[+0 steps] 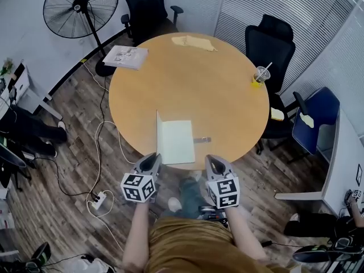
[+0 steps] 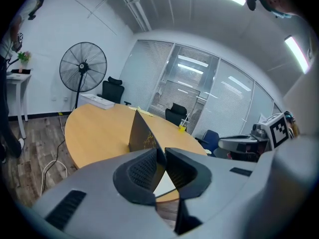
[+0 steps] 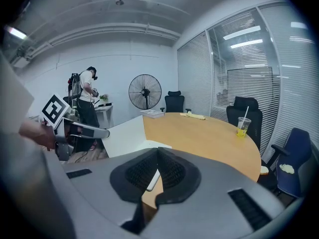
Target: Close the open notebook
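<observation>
The open notebook (image 1: 177,141) lies at the near edge of the round wooden table (image 1: 187,84). Its right page lies flat, while its dark cover (image 1: 158,131) stands nearly upright on the left. My left gripper (image 1: 152,159) is at the cover's near end. In the left gripper view the cover (image 2: 139,132) runs down between the jaws of the left gripper (image 2: 160,158), which stand slightly apart and do not press on it. My right gripper (image 1: 213,159) hangs off the table's edge to the notebook's right, shut and empty. The right gripper view shows the raised white leaf (image 3: 124,133) beyond the right gripper (image 3: 158,156).
A small grey object (image 1: 202,140) lies just right of the notebook. Further off sit a cup of yellow drink (image 1: 260,75), a stack of papers (image 1: 125,57) and a yellowish sheet (image 1: 193,42). Office chairs ring the table; a fan (image 1: 81,7) stands at the far left.
</observation>
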Demonstrator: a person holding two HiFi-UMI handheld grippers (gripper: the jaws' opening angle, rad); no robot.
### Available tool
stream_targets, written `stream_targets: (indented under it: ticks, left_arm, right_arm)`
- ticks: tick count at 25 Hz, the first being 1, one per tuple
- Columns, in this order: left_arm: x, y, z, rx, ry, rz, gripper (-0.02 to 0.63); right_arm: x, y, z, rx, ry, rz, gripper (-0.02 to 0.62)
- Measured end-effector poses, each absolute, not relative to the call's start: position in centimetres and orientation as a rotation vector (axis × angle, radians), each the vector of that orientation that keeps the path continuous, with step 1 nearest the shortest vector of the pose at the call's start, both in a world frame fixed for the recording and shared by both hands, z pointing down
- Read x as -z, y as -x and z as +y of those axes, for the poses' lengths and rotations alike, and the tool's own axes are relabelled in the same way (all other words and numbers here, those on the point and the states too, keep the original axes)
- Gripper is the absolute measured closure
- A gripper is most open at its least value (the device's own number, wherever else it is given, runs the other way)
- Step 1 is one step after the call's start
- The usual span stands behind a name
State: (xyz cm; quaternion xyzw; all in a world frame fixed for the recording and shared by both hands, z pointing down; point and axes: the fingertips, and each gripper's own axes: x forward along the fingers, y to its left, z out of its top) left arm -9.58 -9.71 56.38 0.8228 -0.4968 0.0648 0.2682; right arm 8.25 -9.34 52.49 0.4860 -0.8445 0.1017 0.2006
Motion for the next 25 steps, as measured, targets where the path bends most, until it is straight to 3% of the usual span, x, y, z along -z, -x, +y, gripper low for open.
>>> stream_targets:
  ticks: [25]
  left_arm:
    - [-56.4, 4.7, -10.3, -0.283, -2.353, -1.161, 0.503]
  right_arm:
    - [-52.9, -9.3, -10.1, -0.308, -1.392, -2.334, 0.584]
